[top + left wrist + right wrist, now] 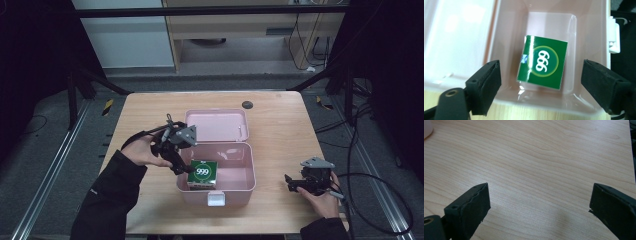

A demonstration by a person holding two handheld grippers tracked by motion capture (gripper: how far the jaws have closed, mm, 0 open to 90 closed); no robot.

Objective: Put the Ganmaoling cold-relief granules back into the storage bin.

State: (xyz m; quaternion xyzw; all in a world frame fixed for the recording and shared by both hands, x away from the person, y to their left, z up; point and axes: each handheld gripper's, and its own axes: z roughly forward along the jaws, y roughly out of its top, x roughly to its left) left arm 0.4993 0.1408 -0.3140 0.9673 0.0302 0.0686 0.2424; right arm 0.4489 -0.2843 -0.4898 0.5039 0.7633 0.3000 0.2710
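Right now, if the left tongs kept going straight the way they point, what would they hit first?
Most likely the green box lying in the pink case. The left tongs point down into the case, open, with the box centred ahead between the jaws. How far above it they are is hard to judge.

green box (202, 173), white "999" on top
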